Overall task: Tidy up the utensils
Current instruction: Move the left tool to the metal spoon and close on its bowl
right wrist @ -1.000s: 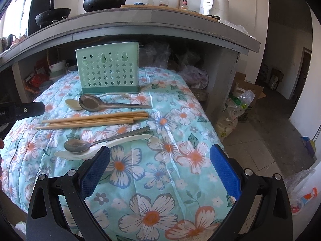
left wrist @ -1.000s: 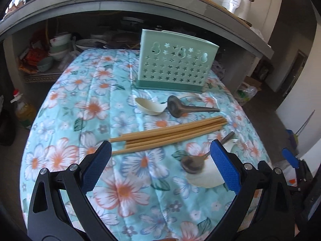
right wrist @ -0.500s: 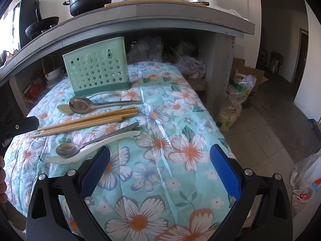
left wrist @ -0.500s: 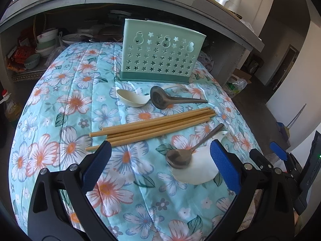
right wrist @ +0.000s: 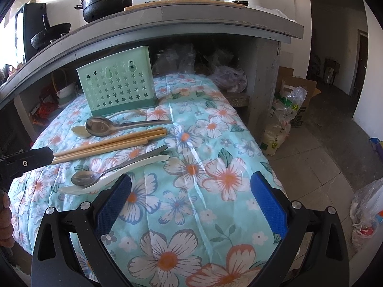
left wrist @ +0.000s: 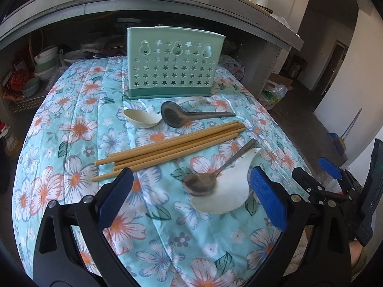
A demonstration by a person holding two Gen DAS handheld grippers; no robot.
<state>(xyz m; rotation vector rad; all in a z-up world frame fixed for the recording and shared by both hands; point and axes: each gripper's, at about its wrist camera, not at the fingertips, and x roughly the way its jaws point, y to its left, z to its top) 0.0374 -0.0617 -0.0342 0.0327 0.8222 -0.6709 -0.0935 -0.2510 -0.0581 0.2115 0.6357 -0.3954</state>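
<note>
keep your left gripper (left wrist: 189, 199) spread (right gripper (right wrist: 189, 202) gapes too), straddle the steel spoon (left wrist: 199, 184), pinch, carry to the holder (left wrist: 174, 64).

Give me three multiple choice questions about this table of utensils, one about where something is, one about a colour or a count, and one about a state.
1. Where does the near metal spoon lie?
A. in the holder
B. on the white spoon
C. on the floor

2. What colour is the utensil holder?
A. mint green
B. red
C. black

3. How is the left gripper?
A. shut on the chopsticks
B. shut on a spoon
C. open, holding nothing

Answers: 1 B, its bowl rests on the white one. 2 A, pale green walls with star holes. 3 C, its blue pads stand wide apart.
</note>
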